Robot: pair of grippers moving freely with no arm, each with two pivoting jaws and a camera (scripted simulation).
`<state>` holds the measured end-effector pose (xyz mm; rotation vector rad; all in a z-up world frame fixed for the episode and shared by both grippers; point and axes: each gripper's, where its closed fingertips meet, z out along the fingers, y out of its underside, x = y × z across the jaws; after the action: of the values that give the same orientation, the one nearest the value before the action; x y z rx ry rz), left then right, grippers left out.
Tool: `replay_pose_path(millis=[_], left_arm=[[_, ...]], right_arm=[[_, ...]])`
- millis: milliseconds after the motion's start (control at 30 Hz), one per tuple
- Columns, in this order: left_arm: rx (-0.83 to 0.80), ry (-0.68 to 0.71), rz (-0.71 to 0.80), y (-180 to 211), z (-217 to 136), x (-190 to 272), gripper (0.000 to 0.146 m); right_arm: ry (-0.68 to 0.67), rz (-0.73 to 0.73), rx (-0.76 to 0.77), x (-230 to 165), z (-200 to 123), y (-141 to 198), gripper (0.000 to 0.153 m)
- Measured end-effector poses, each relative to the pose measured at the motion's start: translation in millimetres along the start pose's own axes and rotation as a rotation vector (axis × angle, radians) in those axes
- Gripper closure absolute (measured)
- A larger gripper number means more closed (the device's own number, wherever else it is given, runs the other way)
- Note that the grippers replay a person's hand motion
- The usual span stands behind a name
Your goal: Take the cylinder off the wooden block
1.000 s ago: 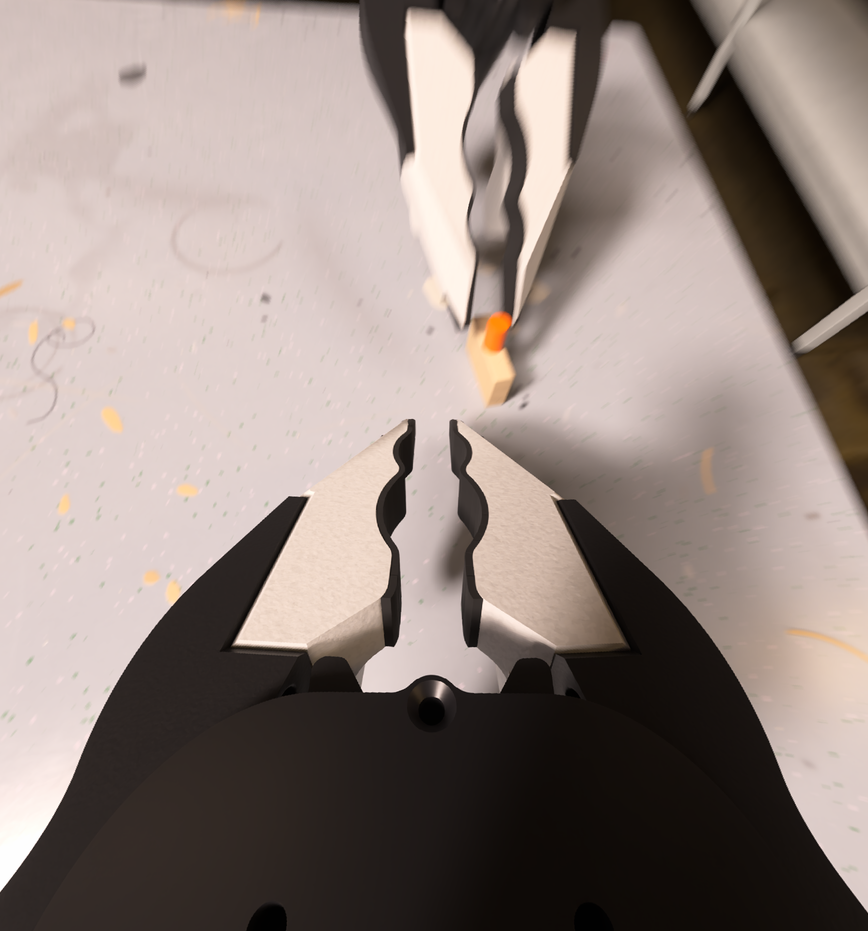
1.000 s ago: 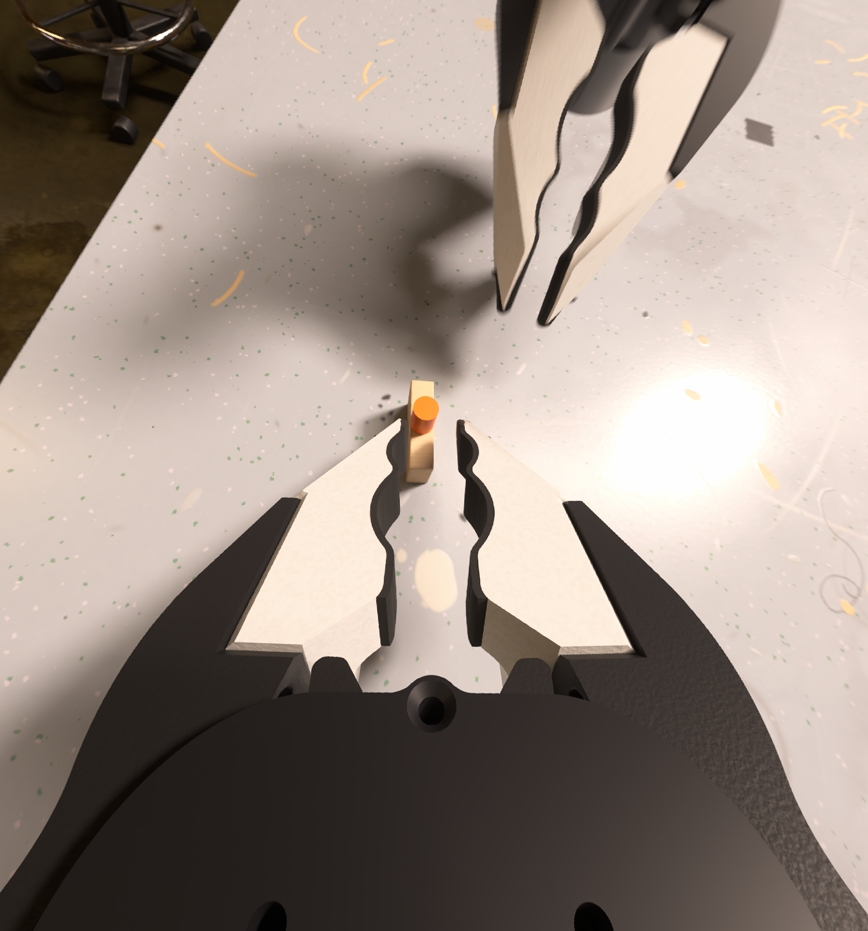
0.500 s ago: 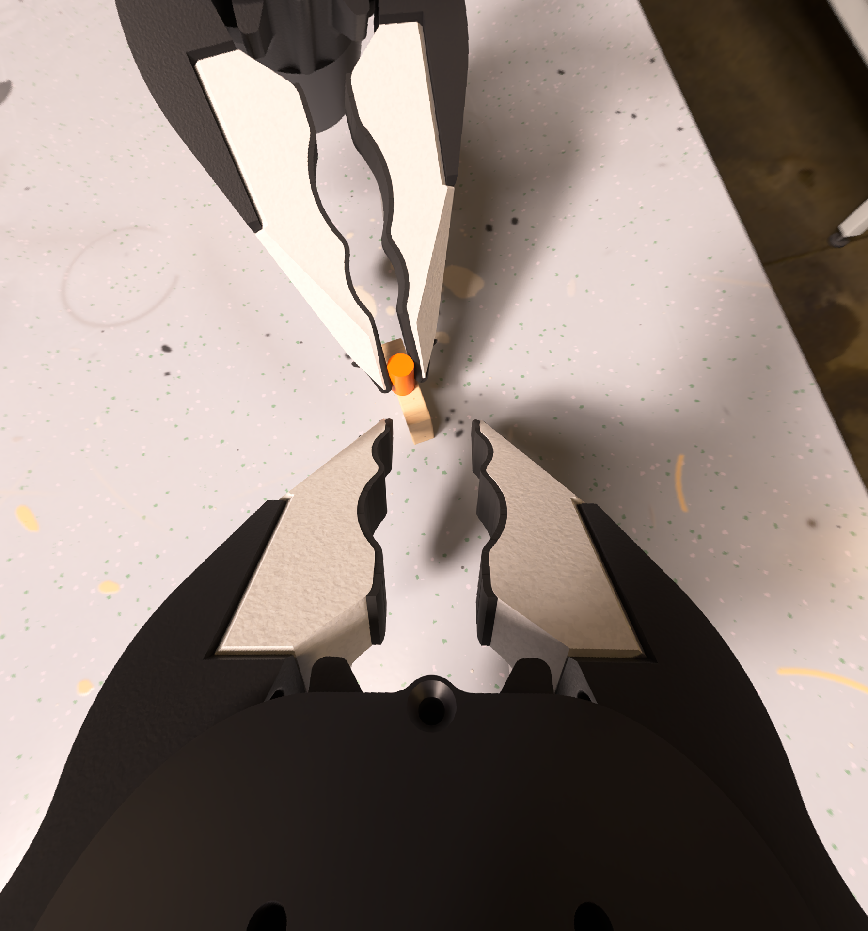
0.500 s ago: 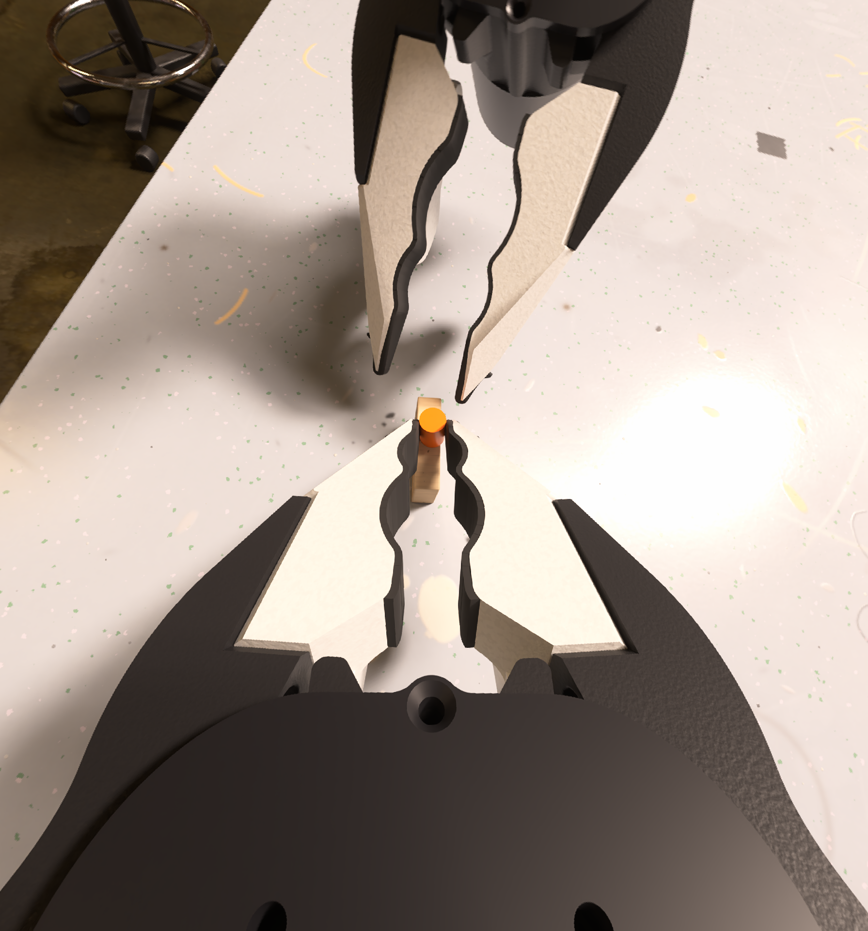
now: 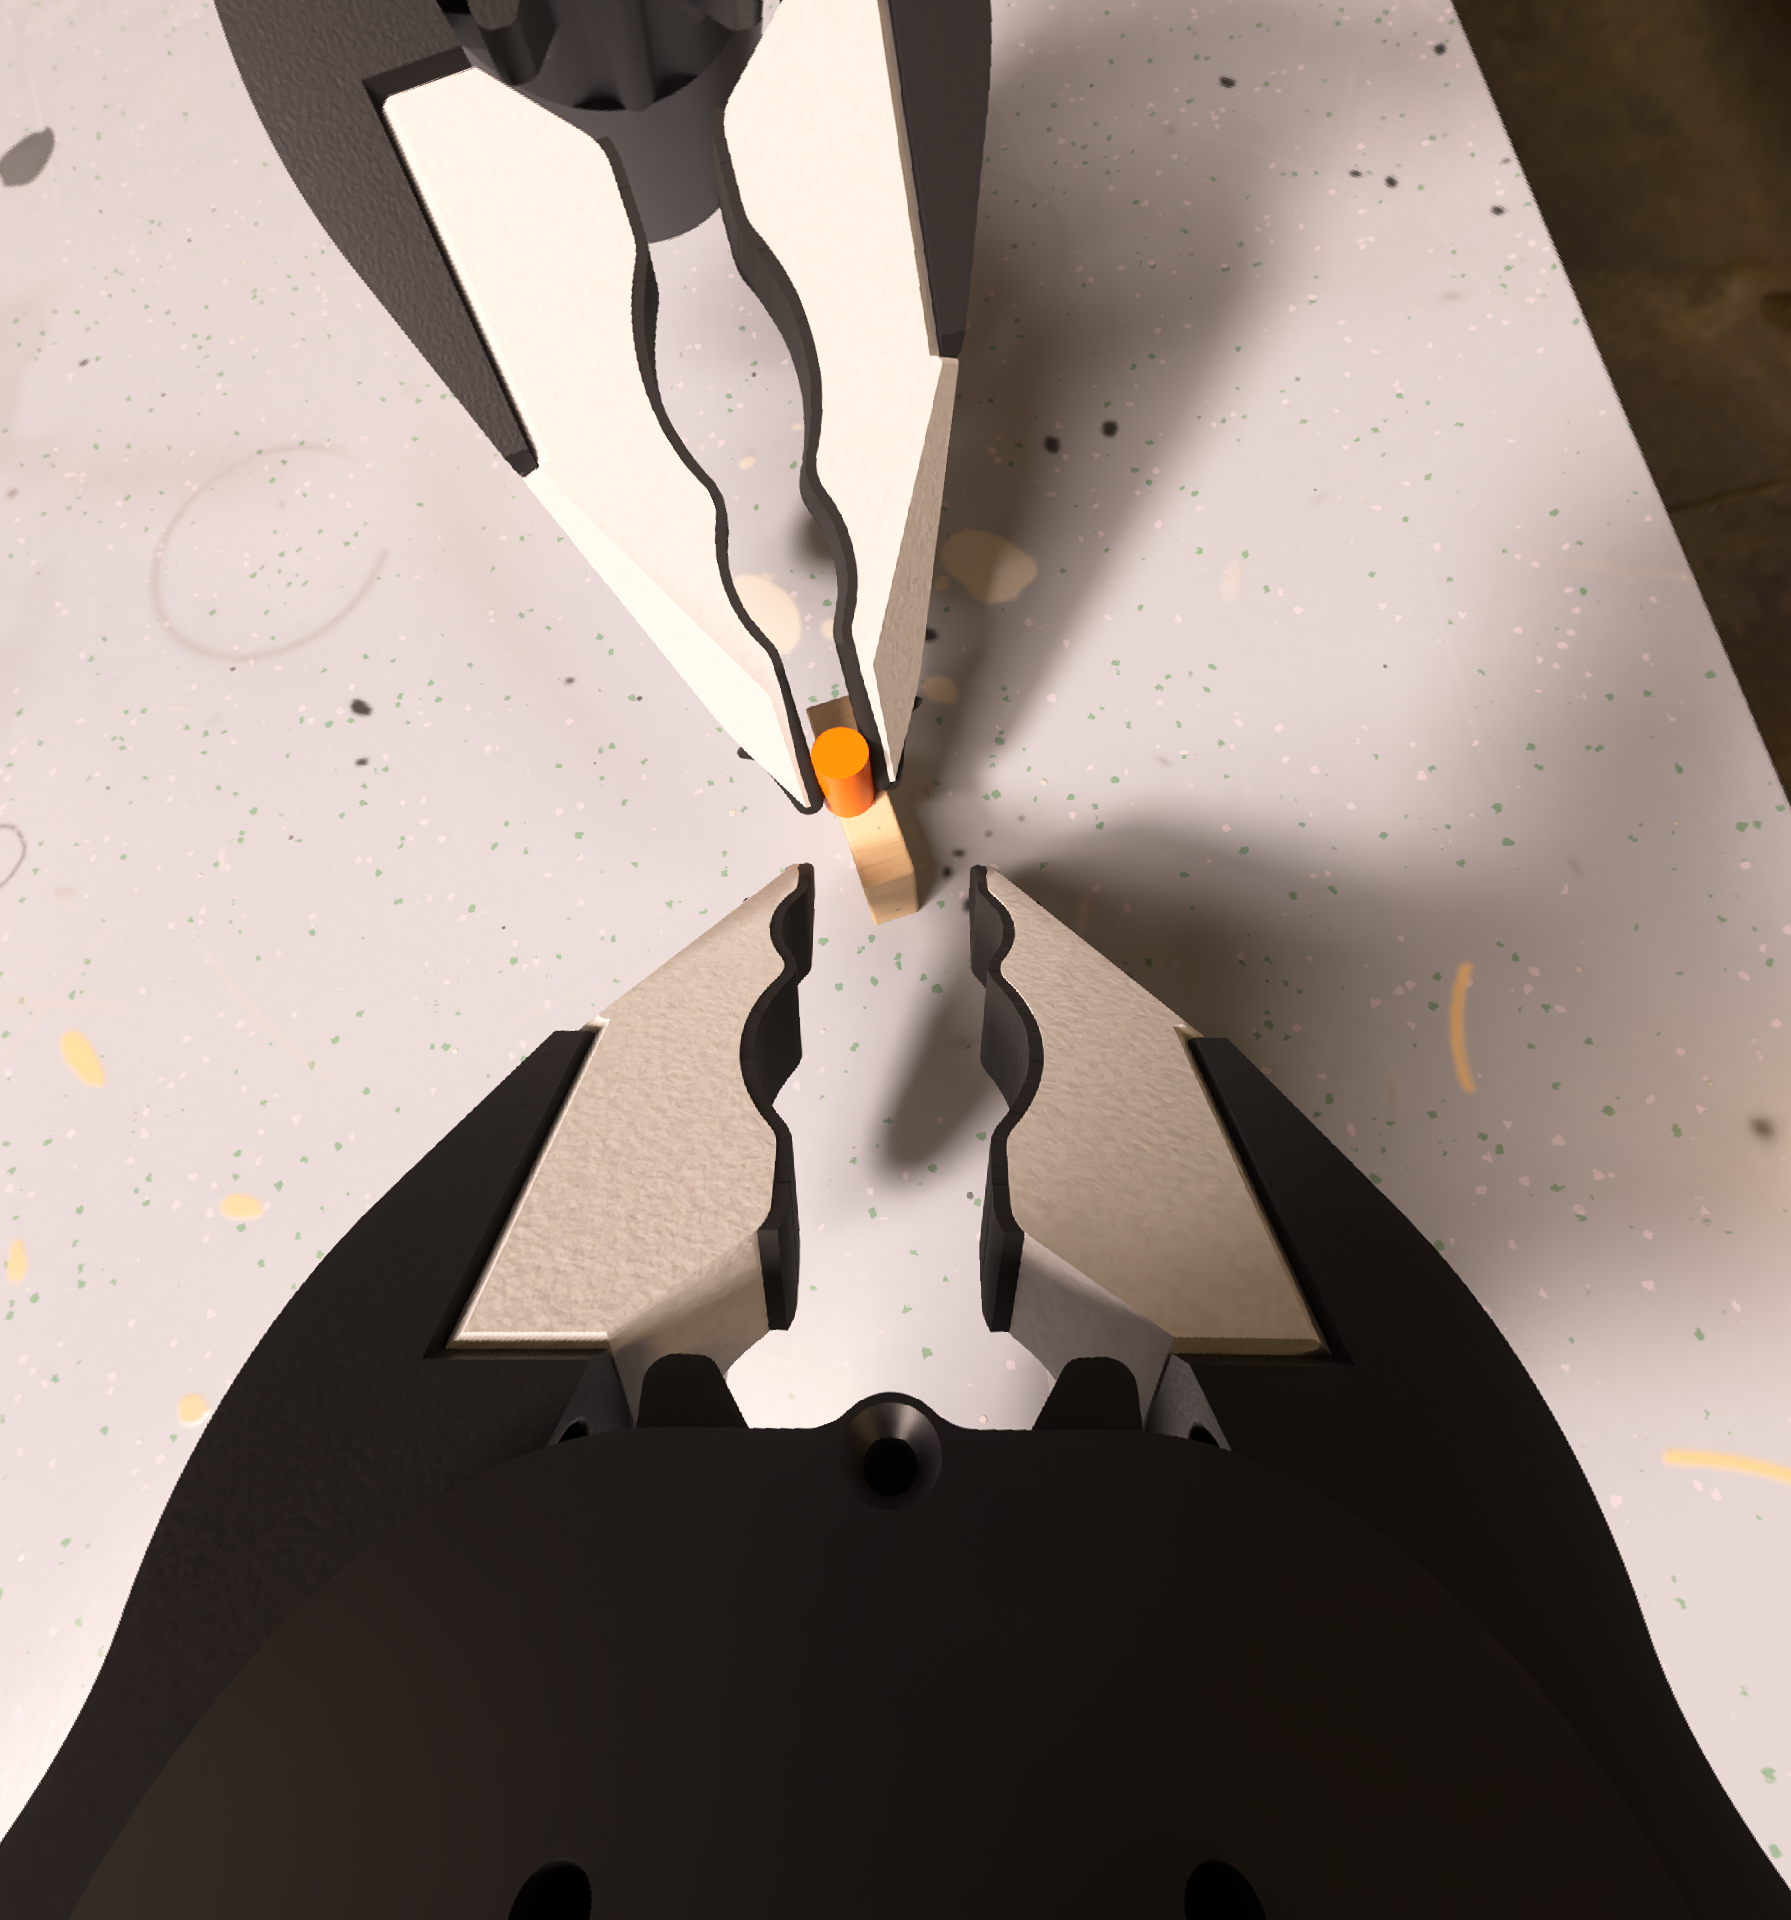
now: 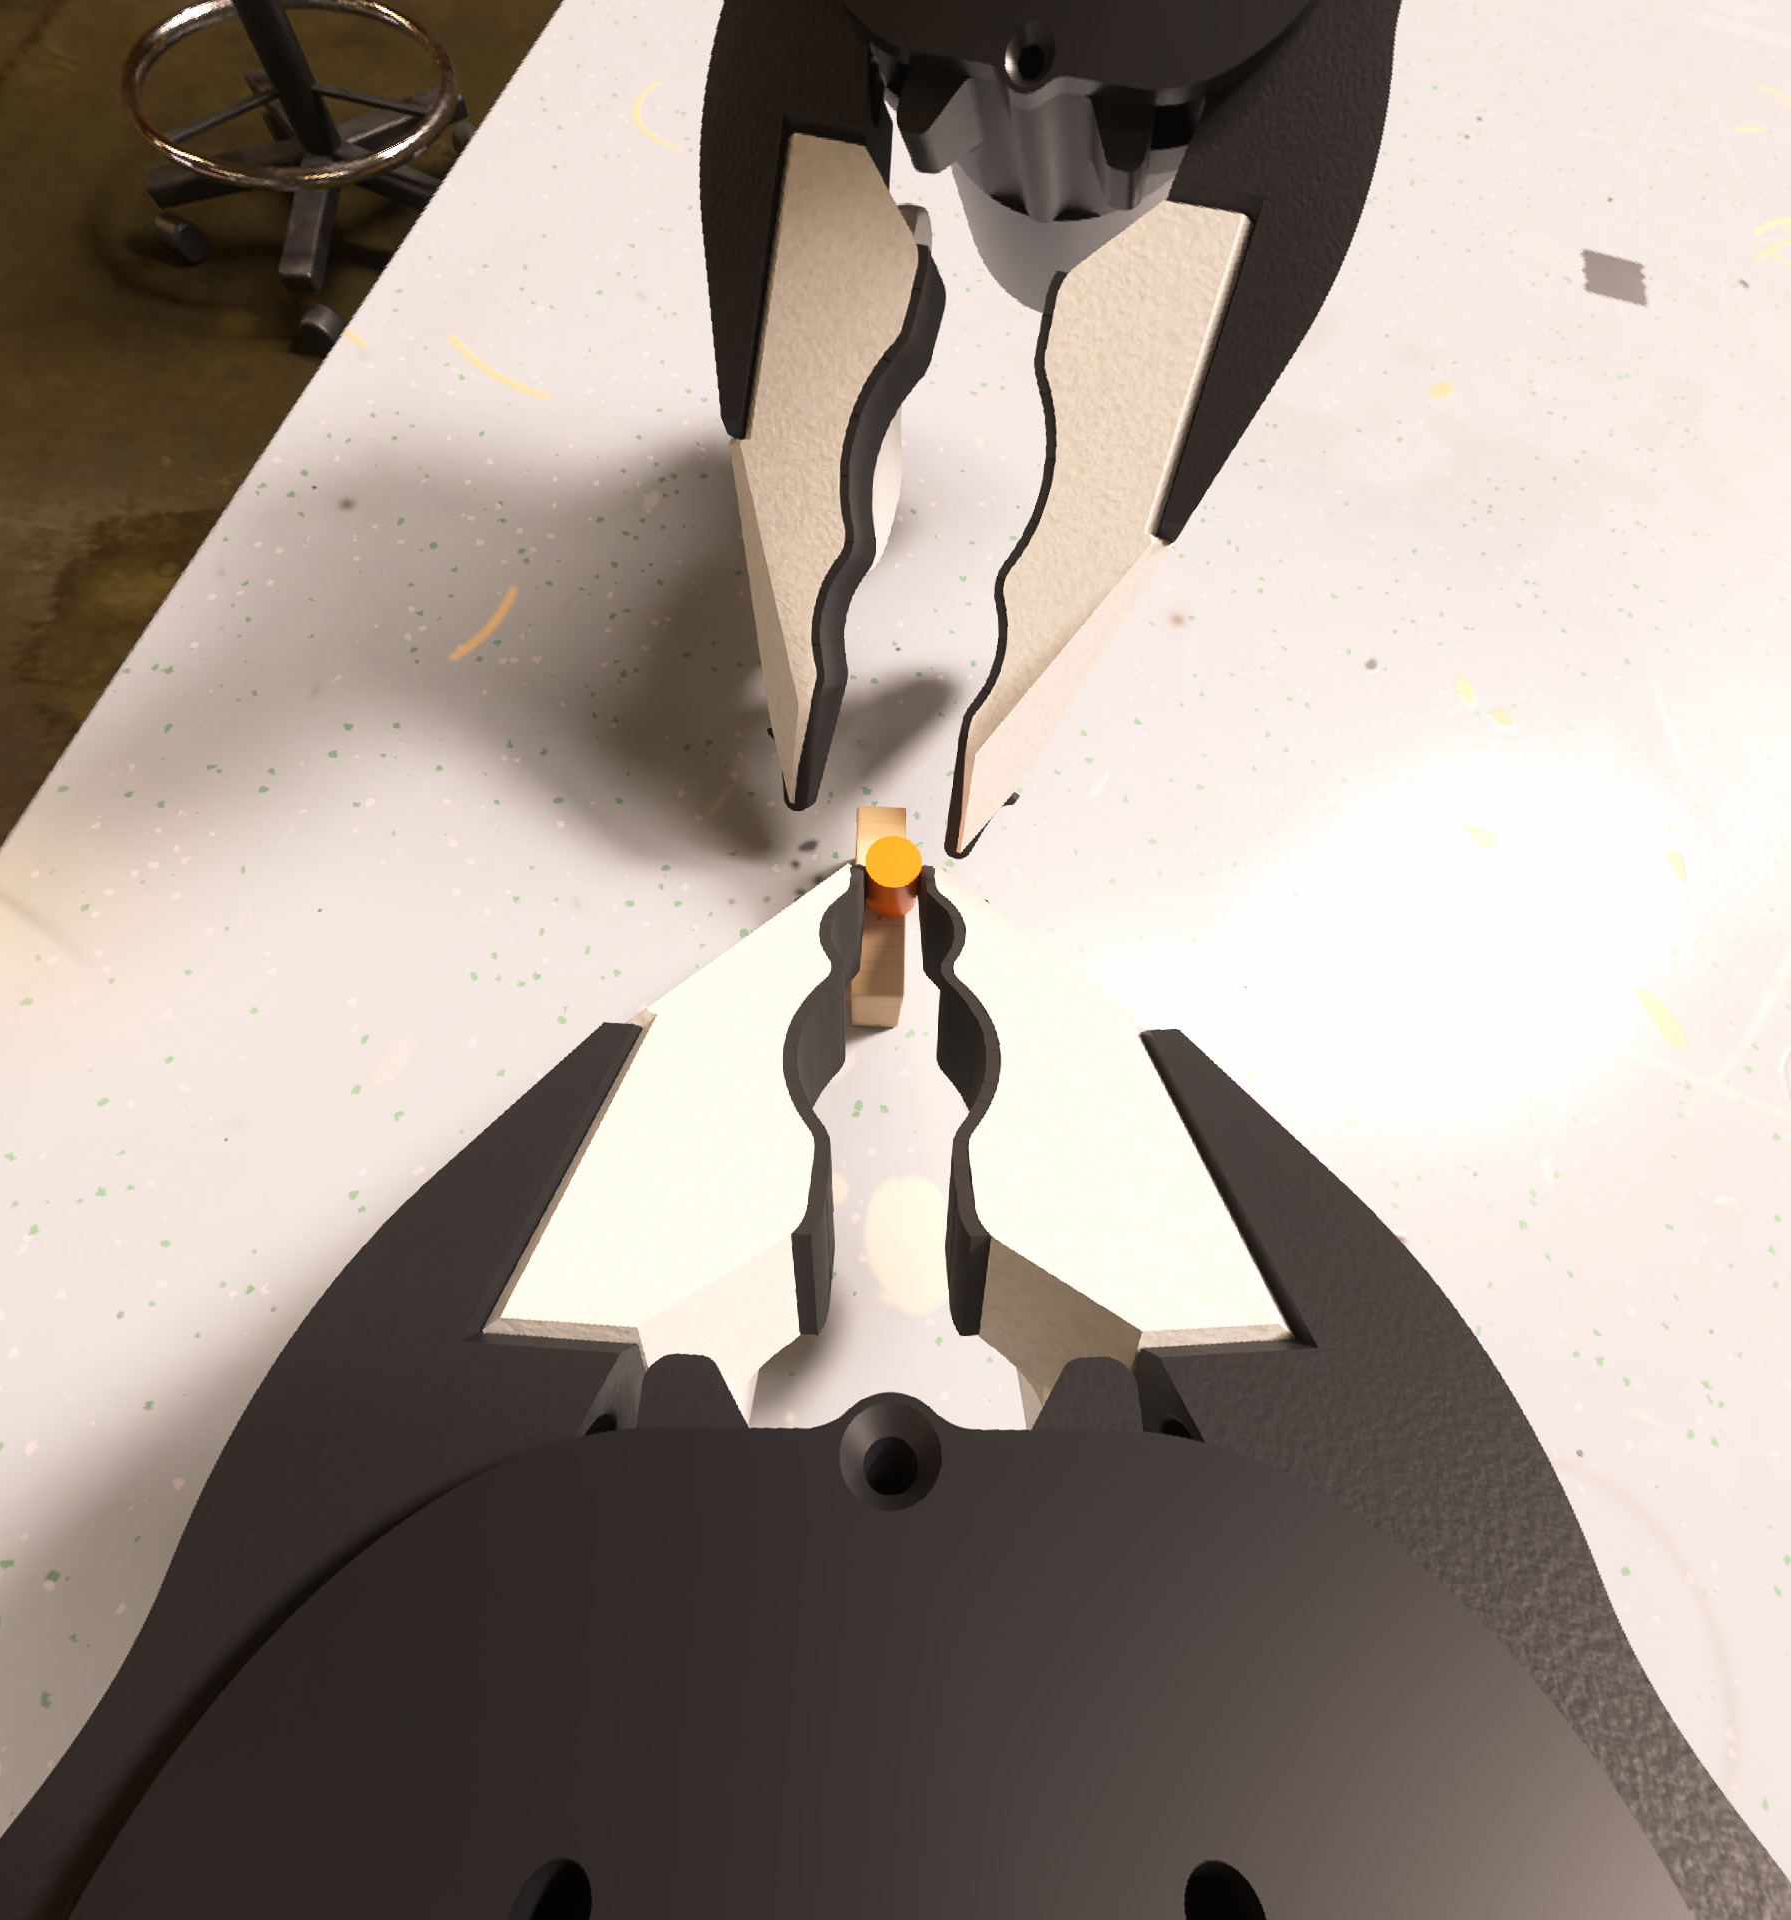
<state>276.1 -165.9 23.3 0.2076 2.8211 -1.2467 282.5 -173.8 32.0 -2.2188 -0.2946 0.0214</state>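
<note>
Left wrist view, near field: the left gripper (image 5: 891, 878), black-bodied with cream wavy-edged fingers, has its jaws parted to a moderate gap with nothing between them. Its fingertips stand on either side of the near end of the pale wooden block (image 5: 886, 868), apart from it. The block is a narrow rectangular piece lying on the speckled white tabletop (image 5: 1286, 727).

Directly beyond, the small orange cylinder (image 5: 842, 771) stands upright on the top face of the block. The right gripper (image 5: 847, 790), of the same build, reaches in from the far side. Its jaws are narrowed onto the cylinder, with one fingertip against each side of it. Whether they press the cylinder or merely touch it cannot be told.

Right wrist view, near field: the right gripper (image 6: 889, 881) shows the same narrow gap. The wooden block (image 6: 877, 977) lies lengthwise between its fingers. The orange cylinder (image 6: 892, 878) sits at the fingertips, upright on the block.

Beyond the cylinder, the left gripper (image 6: 878, 816) points back toward the camera with its fingertips spread to either side of the block's far end, clear of it.

Far field: the tabletop (image 6: 1493, 935) carries pale yellow flecks and a bright patch of reflected light. A black swivel-stool base with a chrome foot ring (image 6: 288, 135) stands on the dark floor (image 6: 29, 416) past the table's edge.
</note>
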Motion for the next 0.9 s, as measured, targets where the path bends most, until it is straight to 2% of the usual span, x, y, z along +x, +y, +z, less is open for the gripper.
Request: replay_pose_path(millis=[400, 900], left_arm=[[0.01, 0.005, -0.011, -0.4, 0.3, -0.4, 0.117], [0.041, 0.016, -0.044, -0.2, 0.1, -2.5, 0.117]], right_arm=[[-0.013, 0.028, 0.05, 0.3, -3.1, -3.6, 0.143], [0.001, 0.026, 0.018, 2.4, -0.9, 0.3, 0.143]])
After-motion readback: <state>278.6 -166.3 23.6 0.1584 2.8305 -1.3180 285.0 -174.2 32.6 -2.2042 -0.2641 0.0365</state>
